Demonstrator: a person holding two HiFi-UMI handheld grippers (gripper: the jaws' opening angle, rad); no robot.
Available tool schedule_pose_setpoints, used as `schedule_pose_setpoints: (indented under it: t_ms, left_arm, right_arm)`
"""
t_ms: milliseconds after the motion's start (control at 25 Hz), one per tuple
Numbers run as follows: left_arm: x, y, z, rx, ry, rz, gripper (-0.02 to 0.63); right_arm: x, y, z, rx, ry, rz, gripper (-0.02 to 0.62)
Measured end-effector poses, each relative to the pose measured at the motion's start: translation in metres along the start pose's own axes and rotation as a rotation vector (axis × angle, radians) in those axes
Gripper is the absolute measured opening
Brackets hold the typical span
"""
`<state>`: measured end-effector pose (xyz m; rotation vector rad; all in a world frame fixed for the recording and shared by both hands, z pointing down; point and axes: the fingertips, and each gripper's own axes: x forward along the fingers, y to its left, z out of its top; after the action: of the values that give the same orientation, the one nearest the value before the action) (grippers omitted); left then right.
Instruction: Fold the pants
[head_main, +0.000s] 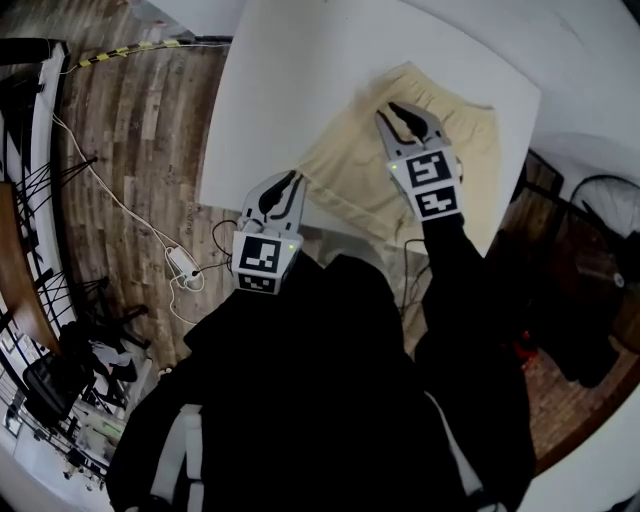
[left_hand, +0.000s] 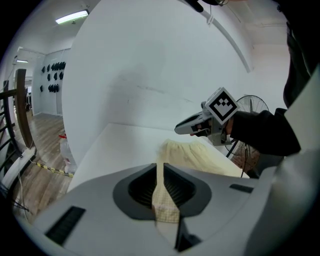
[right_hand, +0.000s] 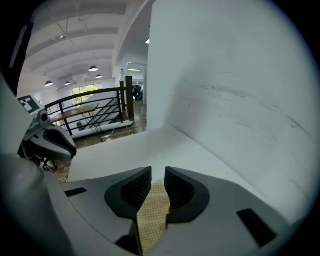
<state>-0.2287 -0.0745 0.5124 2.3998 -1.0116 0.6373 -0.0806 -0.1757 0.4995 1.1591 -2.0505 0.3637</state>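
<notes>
Cream pants (head_main: 350, 170) lie spread on the white table (head_main: 280, 90), reaching to its near edge. My left gripper (head_main: 292, 180) is at the near edge, by the cloth's left corner. In the left gripper view its jaws (left_hand: 159, 167) pinch a thin upright strip of the pants (left_hand: 195, 155). My right gripper (head_main: 395, 110) is farther in, over the middle of the pants. In the right gripper view its jaws (right_hand: 158, 175) hold a fold of cream cloth (right_hand: 152, 215), with a narrow gap at the tips. Each gripper shows in the other's view: right gripper (left_hand: 192, 127), left gripper (right_hand: 50, 140).
A white wall (left_hand: 150, 65) rises behind the table. On the wooden floor at left lie cables and a power strip (head_main: 183, 265). A fan (head_main: 610, 200) stands at the right. A black railing (right_hand: 95, 115) runs past the table's far left. The person's dark sleeves fill the near foreground.
</notes>
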Motion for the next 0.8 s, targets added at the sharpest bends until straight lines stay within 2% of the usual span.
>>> schedule_pose_setpoints:
  t_ms: [360,480,640,800]
  left_arm:
    - [0.014,0.007,-0.027,0.009,0.086,0.033,0.041]
    - [0.019,0.009,-0.041,0.015,0.126,0.044,0.046]
    - [0.025,0.012,-0.053,0.015,0.158,0.052,0.048]
    - [0.030,0.015,-0.060,0.012,0.177,0.063,0.051]
  right_arm:
    - [0.038,-0.005,-0.025,-0.322,0.177,0.060,0.064]
    - [0.050,-0.003,-0.033,-0.391,0.211,0.078,0.064]
    - [0.068,-0.016,-0.049,-0.496,0.275,0.043,0.064]
    - [0.082,-0.026,-0.058,-0.525,0.302,0.036,0.066]
